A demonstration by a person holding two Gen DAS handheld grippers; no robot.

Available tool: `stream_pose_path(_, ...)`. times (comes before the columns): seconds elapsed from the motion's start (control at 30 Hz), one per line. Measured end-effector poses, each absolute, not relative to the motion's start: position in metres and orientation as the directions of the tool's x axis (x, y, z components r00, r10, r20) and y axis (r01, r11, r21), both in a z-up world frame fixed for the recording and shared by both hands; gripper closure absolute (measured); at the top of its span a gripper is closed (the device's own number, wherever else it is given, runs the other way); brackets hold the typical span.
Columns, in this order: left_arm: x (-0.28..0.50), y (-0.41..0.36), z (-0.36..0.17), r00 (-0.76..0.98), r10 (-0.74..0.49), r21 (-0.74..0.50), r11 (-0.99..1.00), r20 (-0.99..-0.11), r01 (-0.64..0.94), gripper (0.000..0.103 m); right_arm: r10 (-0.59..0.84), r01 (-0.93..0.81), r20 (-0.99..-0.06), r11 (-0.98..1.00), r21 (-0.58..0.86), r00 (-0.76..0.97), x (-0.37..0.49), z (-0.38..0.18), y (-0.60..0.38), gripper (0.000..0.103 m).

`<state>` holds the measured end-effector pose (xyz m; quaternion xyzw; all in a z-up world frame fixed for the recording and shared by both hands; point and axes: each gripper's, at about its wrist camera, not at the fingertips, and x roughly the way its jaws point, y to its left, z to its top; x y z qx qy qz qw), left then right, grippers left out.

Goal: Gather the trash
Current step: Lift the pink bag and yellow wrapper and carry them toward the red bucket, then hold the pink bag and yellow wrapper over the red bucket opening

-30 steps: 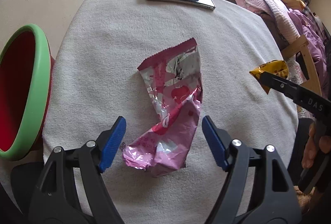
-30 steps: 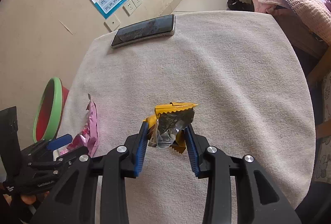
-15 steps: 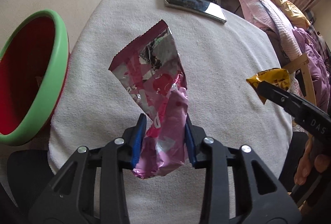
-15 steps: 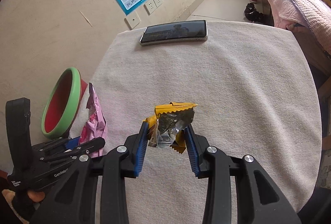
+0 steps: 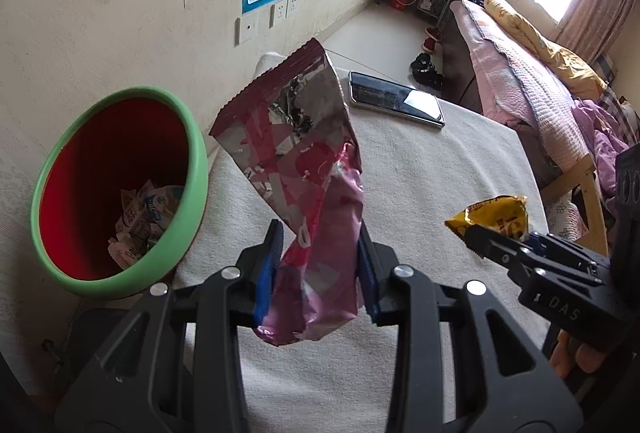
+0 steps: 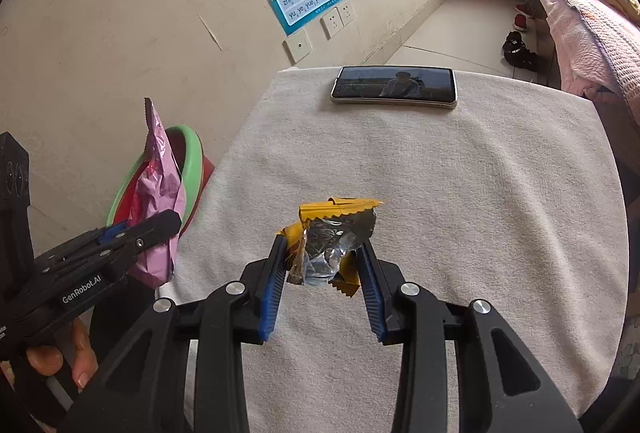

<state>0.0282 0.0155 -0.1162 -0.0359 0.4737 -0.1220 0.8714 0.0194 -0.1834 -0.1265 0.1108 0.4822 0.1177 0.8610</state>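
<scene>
My left gripper point(image 5: 318, 265) is shut on a crumpled pink foil wrapper point(image 5: 304, 169) and holds it in the air above the table's left edge, beside the bin. The wrapper also shows in the right wrist view point(image 6: 158, 201). My right gripper point(image 6: 324, 269) is shut on a yellow and silver wrapper point(image 6: 334, 237), held above the table; it shows in the left wrist view too point(image 5: 494, 219). A red bin with a green rim point(image 5: 120, 185) stands on the floor left of the table, with paper scraps inside.
The table is covered with a white towel point(image 6: 460, 193). A black phone point(image 6: 394, 87) lies at its far edge. A wall with sockets and a poster stands behind the bin. A bed point(image 5: 532, 81) with pink bedding is at the right.
My left gripper closed on the pink wrapper, lifted it off the towel and carried it left toward the bin. My right gripper kept hold of the yellow wrapper and rose a little.
</scene>
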Motion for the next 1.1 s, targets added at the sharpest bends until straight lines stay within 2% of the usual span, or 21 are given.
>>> stream_pose_path(0.4,0.028,0.042,-0.097,0.591,-0.202,-0.164,0.979,-0.781,0.118,0.069,0.332,-0.170,-0.783,0.943,0.285,0.526,0.017,-0.108,-0.155,0.068)
stream_pose_path(1.1,0.022,0.092,-0.096,0.624,-0.122,-0.150,0.989,-0.772,0.007,0.069,0.404,-0.335,-0.762,0.906,0.258,0.506,0.018,-0.087,-0.087,0.067)
